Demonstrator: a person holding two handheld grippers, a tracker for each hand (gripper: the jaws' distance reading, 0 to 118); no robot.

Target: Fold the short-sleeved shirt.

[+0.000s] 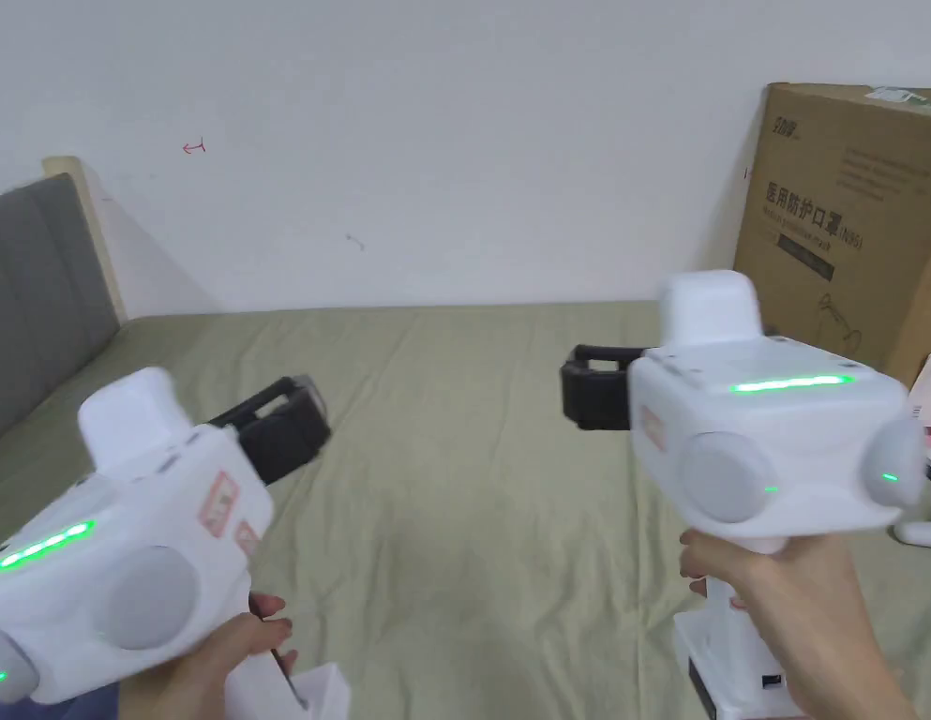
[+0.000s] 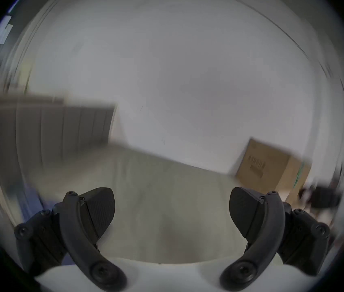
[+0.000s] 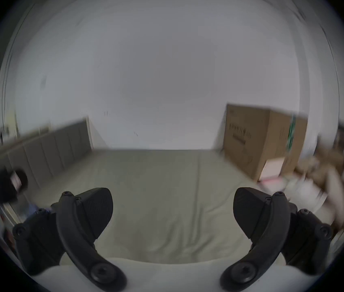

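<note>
I hold both grippers in the air above a bed covered by an olive-green sheet [image 1: 473, 450]. My left gripper [image 1: 290, 417] is at the lower left of the head view, a hand on its white handle. In its own view the left gripper [image 2: 172, 206] has its jaws wide apart with nothing between them. My right gripper [image 1: 585, 386] is at the right, also held by a hand. The right gripper [image 3: 173, 206] in its own view stands open and empty, facing the sheet [image 3: 167, 191] and the wall.
A large cardboard box [image 1: 857, 225] stands at the bed's far right corner against the white wall. A grey padded headboard [image 1: 41, 291] runs along the left side. Pink and white items [image 1: 927, 412] lie near the box at the right edge.
</note>
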